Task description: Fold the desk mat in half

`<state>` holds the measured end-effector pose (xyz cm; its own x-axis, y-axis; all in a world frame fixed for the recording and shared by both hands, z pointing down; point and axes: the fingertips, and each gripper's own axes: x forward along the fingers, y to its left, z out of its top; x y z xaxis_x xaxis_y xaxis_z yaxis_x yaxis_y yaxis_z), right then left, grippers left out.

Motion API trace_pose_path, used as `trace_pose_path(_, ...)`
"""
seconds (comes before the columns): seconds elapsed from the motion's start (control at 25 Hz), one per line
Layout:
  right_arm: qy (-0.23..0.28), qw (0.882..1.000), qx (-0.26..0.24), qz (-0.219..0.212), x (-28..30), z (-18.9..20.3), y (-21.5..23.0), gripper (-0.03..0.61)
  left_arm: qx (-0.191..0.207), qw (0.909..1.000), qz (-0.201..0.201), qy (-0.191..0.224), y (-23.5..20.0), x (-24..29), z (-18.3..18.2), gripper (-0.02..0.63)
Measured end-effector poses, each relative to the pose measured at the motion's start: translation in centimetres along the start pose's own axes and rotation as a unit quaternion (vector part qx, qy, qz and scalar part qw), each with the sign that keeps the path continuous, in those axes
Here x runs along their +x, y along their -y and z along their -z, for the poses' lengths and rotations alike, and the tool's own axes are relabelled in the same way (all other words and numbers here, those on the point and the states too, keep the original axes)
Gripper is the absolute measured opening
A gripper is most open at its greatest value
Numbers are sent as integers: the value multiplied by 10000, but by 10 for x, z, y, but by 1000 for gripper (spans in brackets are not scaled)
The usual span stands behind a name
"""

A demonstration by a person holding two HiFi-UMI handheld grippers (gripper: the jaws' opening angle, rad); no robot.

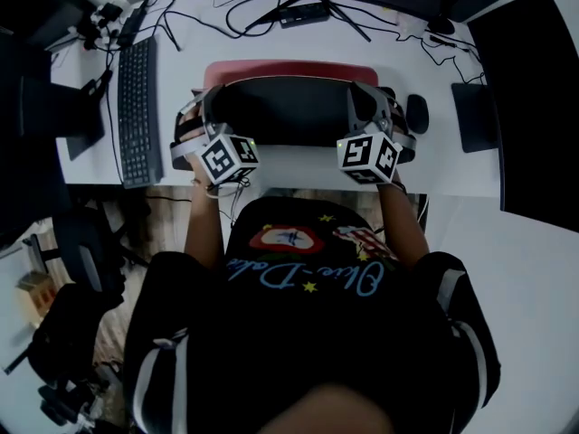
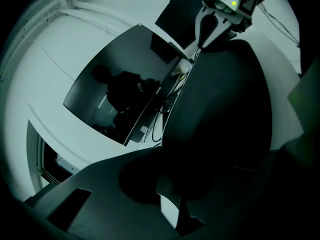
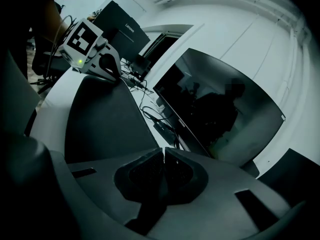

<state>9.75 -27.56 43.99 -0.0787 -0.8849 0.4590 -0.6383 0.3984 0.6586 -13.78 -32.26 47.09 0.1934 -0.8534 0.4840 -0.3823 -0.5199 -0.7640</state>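
In the head view the desk mat's black side (image 1: 282, 108) arches up off the white desk (image 1: 298, 168), with a strip of its red side (image 1: 289, 69) flat behind it. My left gripper (image 1: 204, 107) is shut on the mat's left corner. My right gripper (image 1: 364, 99) is shut on its right corner. In the left gripper view the black mat (image 2: 220, 114) fills the space from my left gripper (image 2: 172, 196) up to the right gripper (image 2: 220, 14). The right gripper view shows my right gripper (image 3: 162, 168) pinching the mat (image 3: 107, 119), with the left gripper (image 3: 92, 49) at the far corner.
A black keyboard (image 1: 137, 108) lies left of the mat and a mouse (image 1: 417, 113) right of it. A dark pad (image 1: 475, 116) sits further right. A monitor (image 2: 120, 94) (image 3: 220, 109) and cables (image 1: 298, 12) stand along the desk's back. An office chair (image 1: 81, 260) is on the floor at left.
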Motion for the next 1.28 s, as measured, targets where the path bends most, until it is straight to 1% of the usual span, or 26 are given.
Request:
trace_pose_path(0.24, -362, 9993, 50, -110, 33, 7, 2, 12, 18, 9988, 490, -40, 8, 33, 5, 18)
trace_pose_path(0.6, -880, 9954, 196, -311, 70, 30, -6, 12, 98, 9948, 1006, -117, 20, 69, 7, 18)
trace_pose_path(0.8, -1048, 9936, 180, -393, 86, 37, -9, 12, 210, 9925, 1187, -207, 27, 84, 11, 18)
trace_pose_path(0.92, -1143, 9923, 151, -455, 95, 41, -12, 12, 252, 9918, 1231, -249, 29, 93, 13, 20)
trace_pose_path(1.16, -1325, 9890, 46, -652, 112, 48, -20, 12, 234, 9888, 1432, -360, 35, 105, 18, 25)
trace_pose_path(1.28, -1401, 9874, 10, -735, 117, 54, -25, 12, 253, 9883, 1455, -380, 36, 109, 18, 28)
